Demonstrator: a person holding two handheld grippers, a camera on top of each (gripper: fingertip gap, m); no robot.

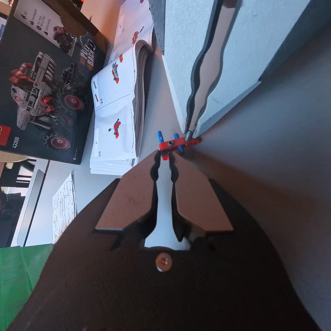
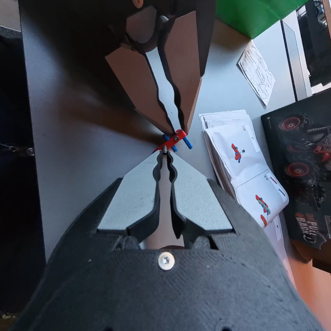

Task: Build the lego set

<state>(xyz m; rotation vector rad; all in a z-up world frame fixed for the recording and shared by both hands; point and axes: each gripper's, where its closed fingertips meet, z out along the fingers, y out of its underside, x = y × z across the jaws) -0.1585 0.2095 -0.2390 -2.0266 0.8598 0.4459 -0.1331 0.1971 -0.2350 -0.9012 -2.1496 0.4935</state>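
Note:
My left gripper [image 1: 164, 154], with brown fingers, is shut on one end of a red lego beam [image 1: 179, 142] that carries two blue pins [image 1: 160, 136]. It holds the beam above the grey table. My right gripper [image 2: 164, 155], with grey fingers, is shut on a small grey pin [image 2: 164, 149] and holds it against the other end of the red beam [image 2: 172, 140]. In the left wrist view the right gripper [image 1: 190, 131] comes in from the top with the grey pin [image 1: 188, 135]. In the right wrist view the left gripper [image 2: 177, 129] comes in from the top.
An open instruction booklet [image 1: 114, 114] lies on the table beside the dark lego box [image 1: 44, 80]. A sticker sheet [image 1: 63, 202] lies nearer, and a green object [image 1: 16, 272] is at the lower left. The booklet [image 2: 241, 161] and box [image 2: 300, 161] show at the right in the right wrist view. Left and right tips are no more than a few centimetres apart.

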